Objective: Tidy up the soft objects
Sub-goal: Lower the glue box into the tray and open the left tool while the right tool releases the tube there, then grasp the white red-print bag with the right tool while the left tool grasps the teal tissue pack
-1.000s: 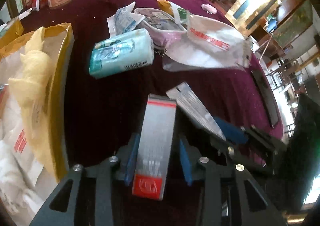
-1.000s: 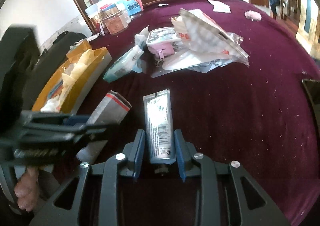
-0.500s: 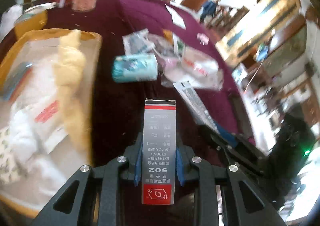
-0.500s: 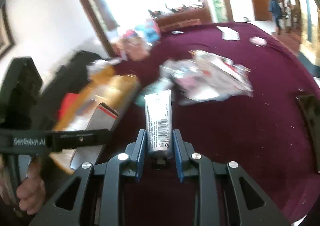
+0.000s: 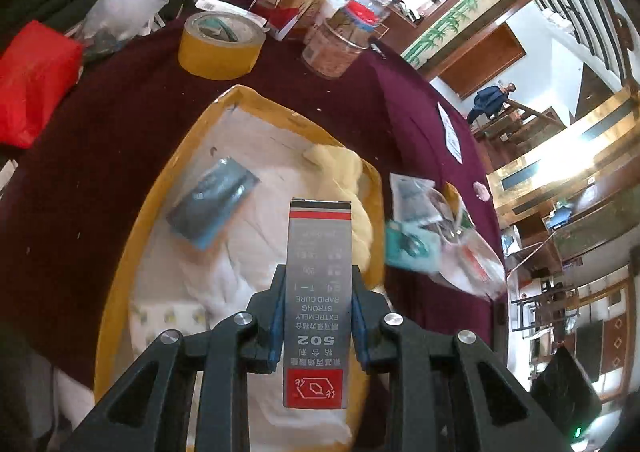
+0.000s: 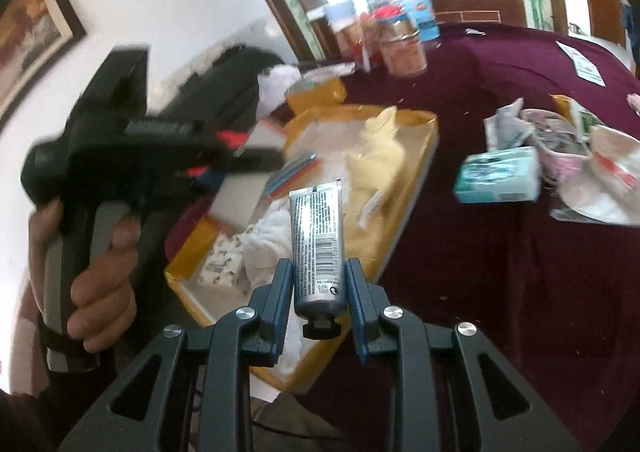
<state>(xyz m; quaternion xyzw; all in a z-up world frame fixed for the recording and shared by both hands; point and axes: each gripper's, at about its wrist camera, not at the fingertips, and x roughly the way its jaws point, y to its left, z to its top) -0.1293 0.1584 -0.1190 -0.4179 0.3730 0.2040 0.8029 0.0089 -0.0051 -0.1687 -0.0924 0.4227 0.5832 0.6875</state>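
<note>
Left gripper [image 5: 318, 316] pinching the glue box [image 5: 318, 292] — up in the air above the yellow tray [image 5: 124, 272]. Right gripper [image 6: 319, 298] clamped on the tube [image 6: 318, 248], cap end toward the camera — it hangs over the tray's near edge.

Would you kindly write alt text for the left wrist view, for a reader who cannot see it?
The left gripper clamps a grey glue box above a yellow tray holding white cloths, a yellow cloth and a dark packet. Tape and jars stand beyond on the maroon tablecloth.
</note>
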